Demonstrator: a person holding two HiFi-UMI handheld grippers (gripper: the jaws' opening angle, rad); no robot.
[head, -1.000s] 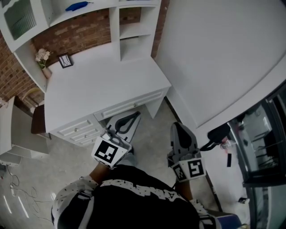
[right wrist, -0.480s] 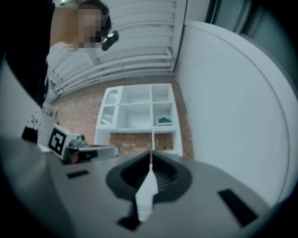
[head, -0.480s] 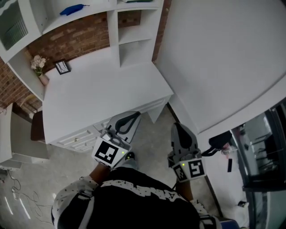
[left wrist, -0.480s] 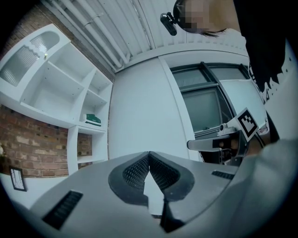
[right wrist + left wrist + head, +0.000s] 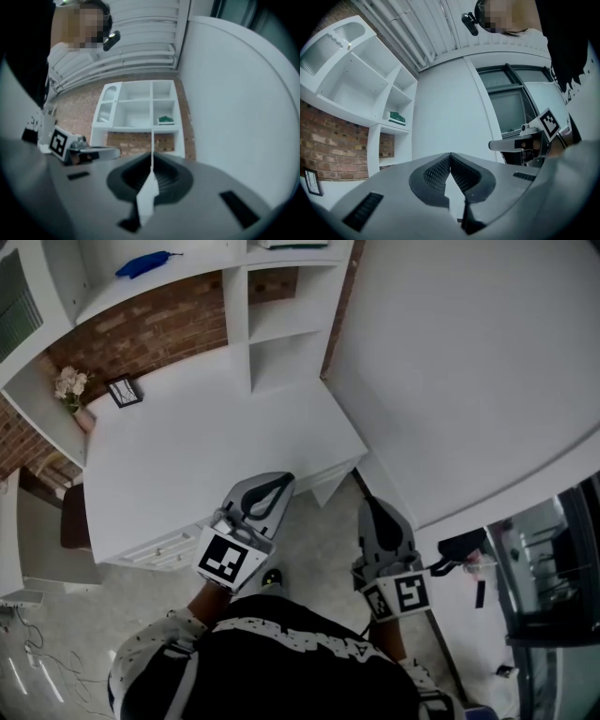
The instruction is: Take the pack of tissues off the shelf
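Note:
The pack of tissues (image 5: 397, 117) is a green pack lying in an upper right cubby of the white desk hutch (image 5: 251, 324); it also shows in the right gripper view as the green pack (image 5: 165, 120). In the head view only a sliver of the pack (image 5: 292, 244) shows at the top edge. My left gripper (image 5: 283, 479) is shut and empty, held low at the desk's front edge. My right gripper (image 5: 367, 504) is shut and empty too, beside it over the floor. Both are far from the shelf.
The white desk (image 5: 206, 442) carries a small picture frame (image 5: 122, 392) and a vase of flowers (image 5: 71, 390) at its back left. A blue object (image 5: 142, 262) lies on an upper shelf. A large white curved wall (image 5: 469, 362) stands at the right.
The desk and hutch have slid down and closer in the head view; the left gripper's tip now overlaps the desk's front edge. Both grippers stay shut.

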